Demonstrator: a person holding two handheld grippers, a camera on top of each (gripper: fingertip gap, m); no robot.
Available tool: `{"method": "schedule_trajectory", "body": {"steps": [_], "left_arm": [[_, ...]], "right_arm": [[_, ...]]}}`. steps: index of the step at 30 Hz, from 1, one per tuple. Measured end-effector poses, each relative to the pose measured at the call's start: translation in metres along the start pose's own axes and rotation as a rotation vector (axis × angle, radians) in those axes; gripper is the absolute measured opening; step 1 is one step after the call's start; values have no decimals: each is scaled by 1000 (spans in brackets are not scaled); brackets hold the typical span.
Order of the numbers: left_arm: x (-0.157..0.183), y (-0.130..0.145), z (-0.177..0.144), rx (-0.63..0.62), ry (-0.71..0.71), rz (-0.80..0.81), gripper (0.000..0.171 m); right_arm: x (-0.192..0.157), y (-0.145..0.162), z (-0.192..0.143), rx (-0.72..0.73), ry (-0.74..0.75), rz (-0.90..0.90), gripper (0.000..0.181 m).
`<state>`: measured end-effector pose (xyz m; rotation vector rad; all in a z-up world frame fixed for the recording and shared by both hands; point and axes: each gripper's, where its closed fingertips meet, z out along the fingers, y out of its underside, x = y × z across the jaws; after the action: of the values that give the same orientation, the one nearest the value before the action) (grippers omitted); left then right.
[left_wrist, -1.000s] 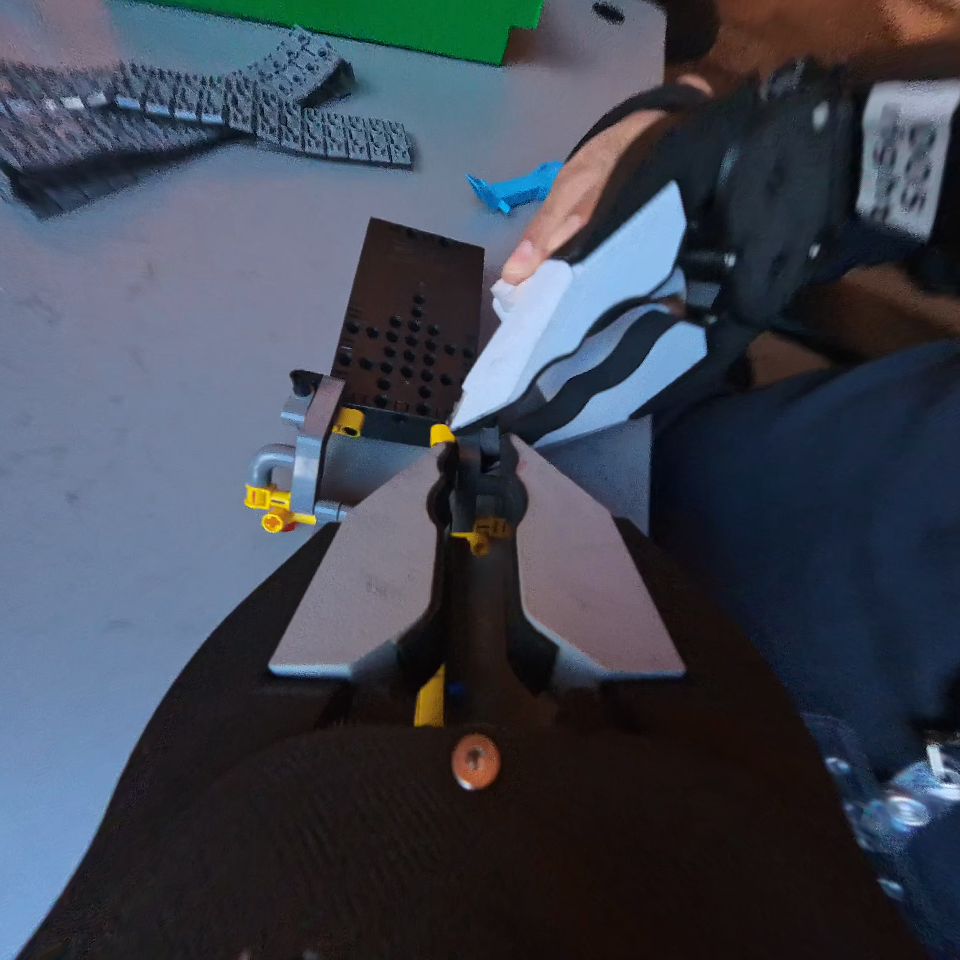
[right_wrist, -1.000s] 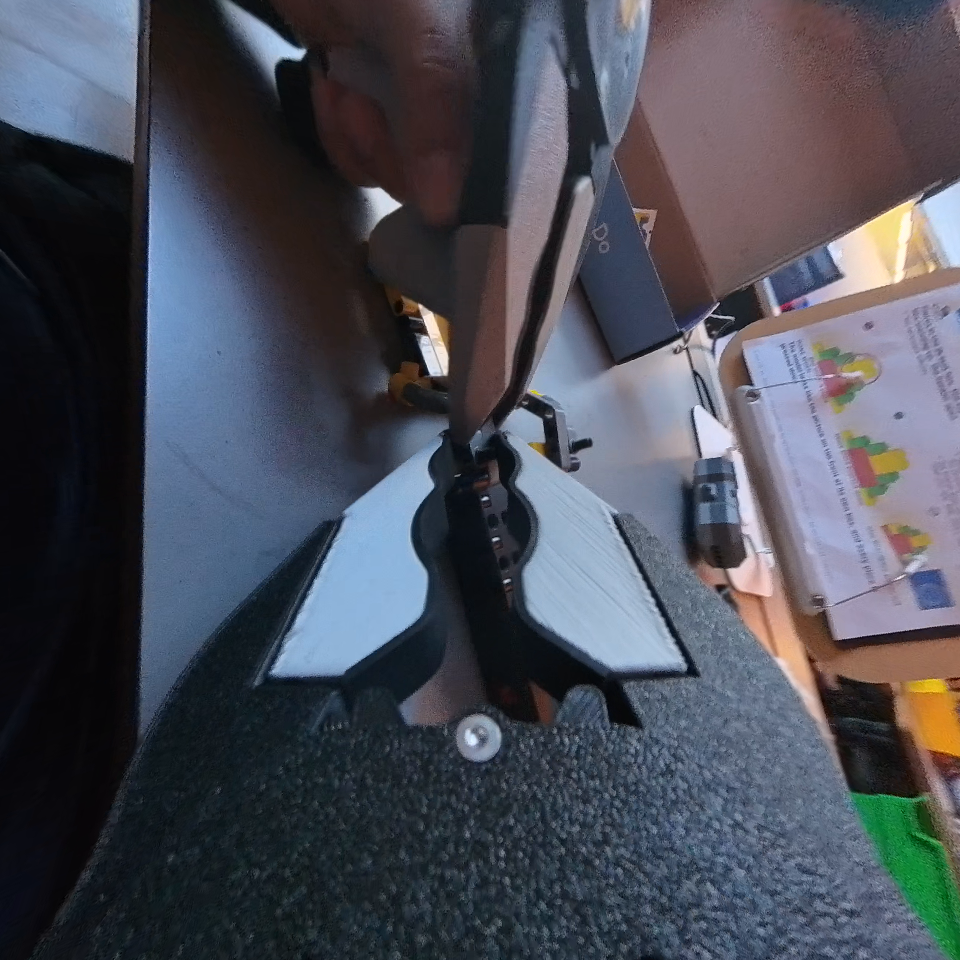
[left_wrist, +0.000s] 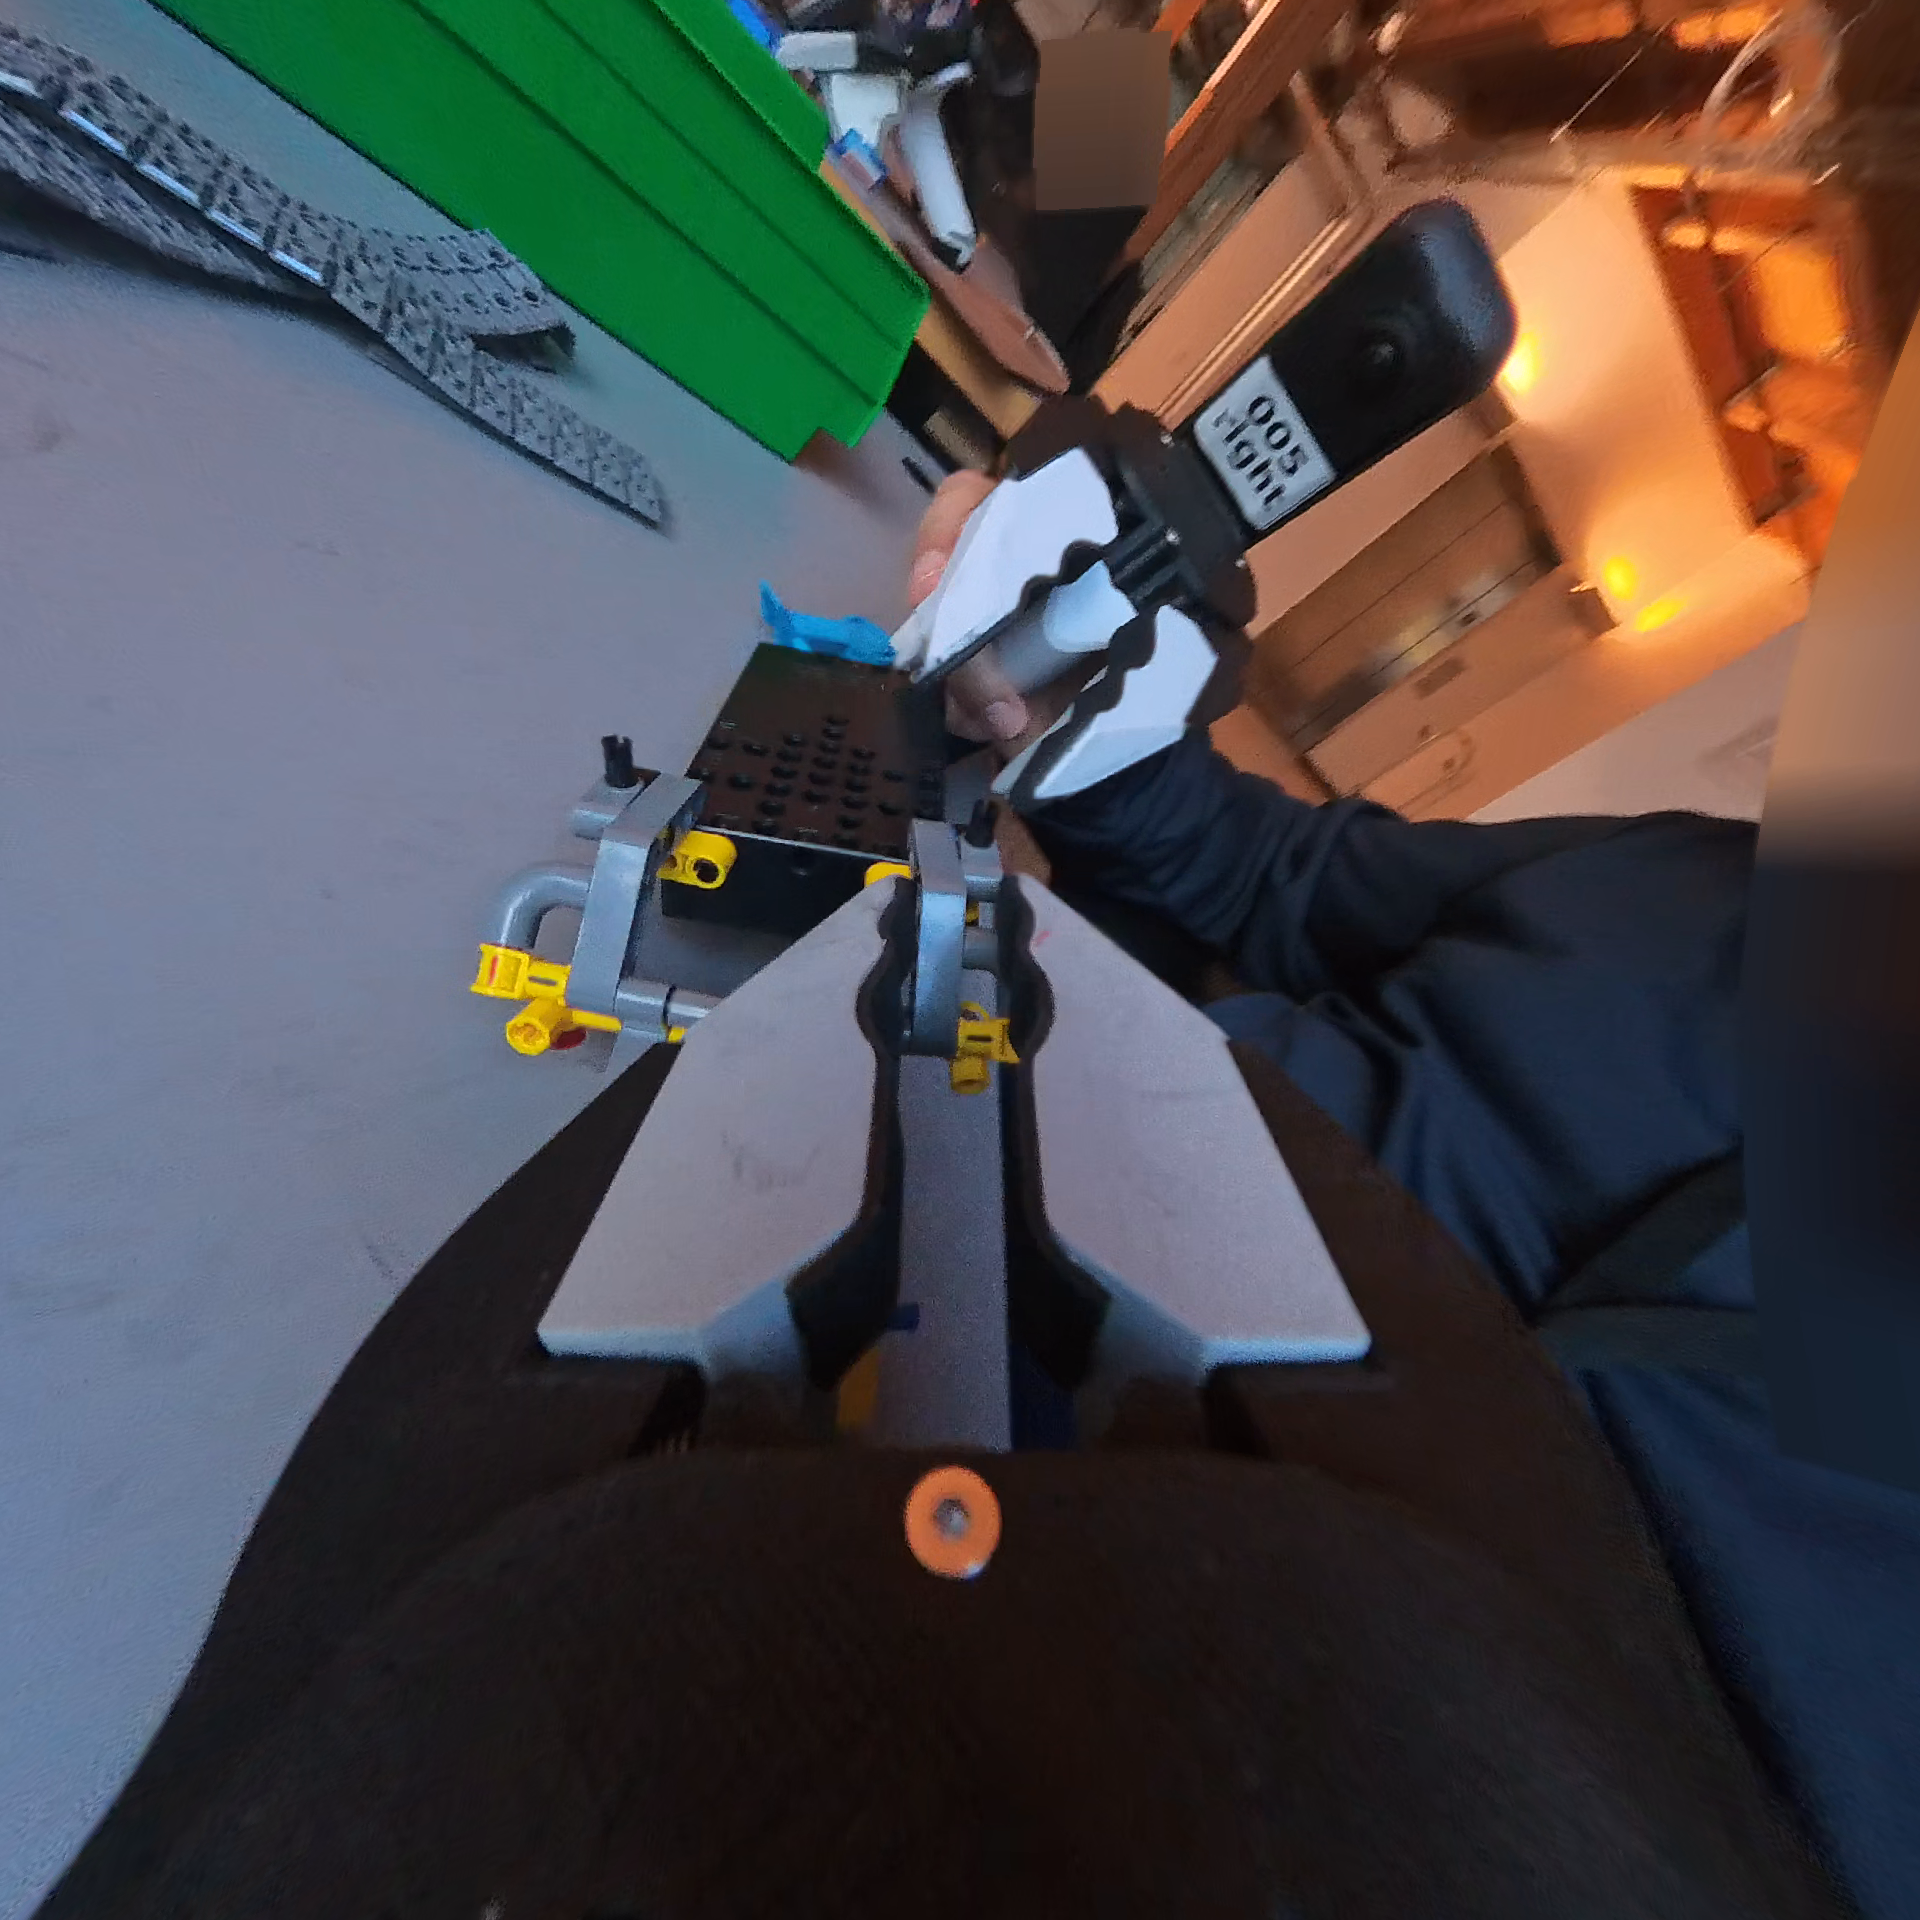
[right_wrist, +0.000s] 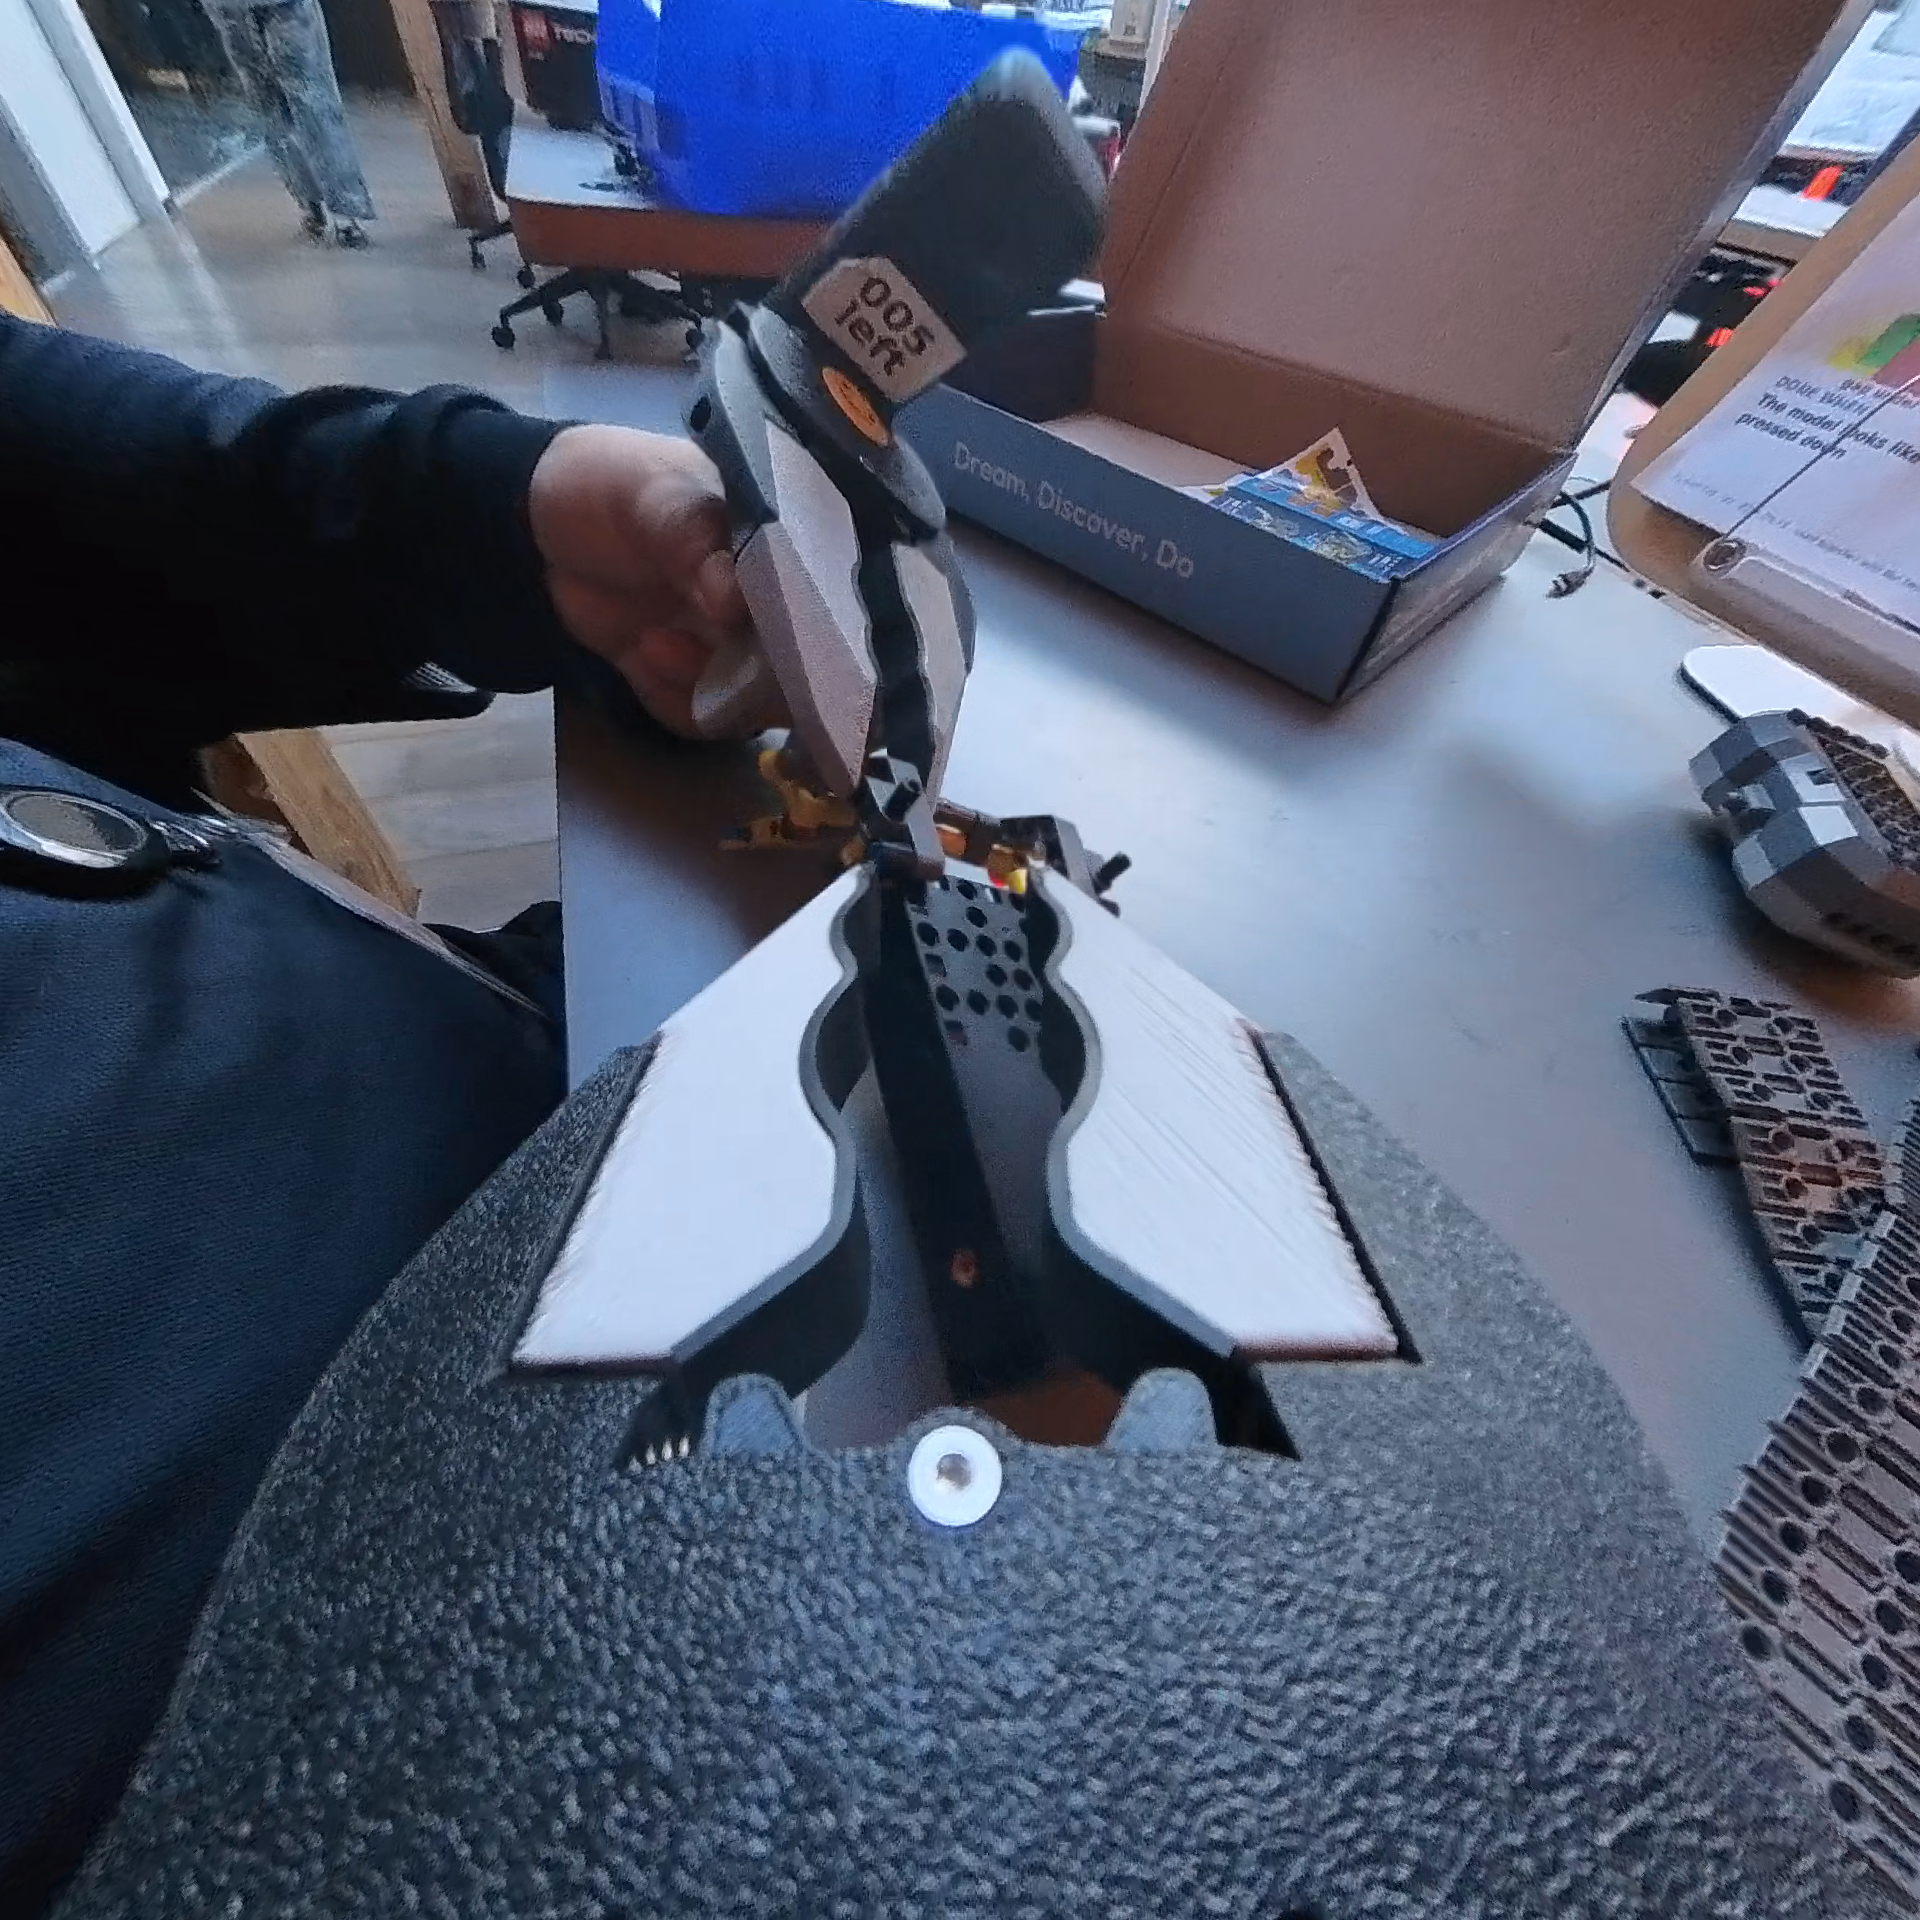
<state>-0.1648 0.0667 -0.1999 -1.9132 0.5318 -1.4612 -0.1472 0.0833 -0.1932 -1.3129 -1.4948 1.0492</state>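
A brick model is held between both grippers, close over the grey table (left_wrist: 260, 727). It is a black perforated block (left_wrist: 821, 769) with grey frame beams (left_wrist: 623, 904) and yellow connectors (left_wrist: 520, 987). My left gripper (left_wrist: 940, 914) is shut on a grey beam (left_wrist: 935, 966) at the model's near end. It also shows in the right wrist view (right_wrist: 894, 784), gripping from above. My right gripper (right_wrist: 951, 883) is shut on the black block (right_wrist: 966, 997), which runs back between its fingers. In the left wrist view the right gripper (left_wrist: 951, 727) clasps the block's far end.
Green bins (left_wrist: 623, 208), grey track strips (left_wrist: 416, 301) and a small blue piece (left_wrist: 821, 629) lie behind the model. An open cardboard box (right_wrist: 1299, 520), a grey brick build (right_wrist: 1808, 831), more track pieces (right_wrist: 1787, 1122) and an instruction board (right_wrist: 1818, 416) stand to the right. The person's dark-clothed body is at the table edge. The tips of both grippers are at nearly the same place. Left tips and right tips are each some 30 centimeters from the grey brick build (right_wrist: 1808, 831).
The right gripper has moved from beside my left fingertips to the far end of the black block. Both views have rolled, and more of the room shows now.
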Motion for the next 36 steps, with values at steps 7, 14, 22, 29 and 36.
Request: {"method": "schedule_trajectory", "body": {"steps": [7, 14, 22, 29, 36], "left_arm": [[11, -10, -1, 75, 114, -132, 14], [17, -14, -3, 112, 182, -190, 14], [18, -16, -4, 118, 187, -181, 14], [5, 0, 3, 12, -2, 24, 14], [-3, 25, 10, -161, -210, 360, 15]], "right_arm": [[4, -16, -14, 38, 22, -30, 25], [8, -21, -20, 49, 35, -25, 25], [7, -17, -19, 42, 26, -25, 26], [10, -1, -9, -8, 4, 65, 25], [-17, 5, 12, -56, -119, 128, 13]]}}
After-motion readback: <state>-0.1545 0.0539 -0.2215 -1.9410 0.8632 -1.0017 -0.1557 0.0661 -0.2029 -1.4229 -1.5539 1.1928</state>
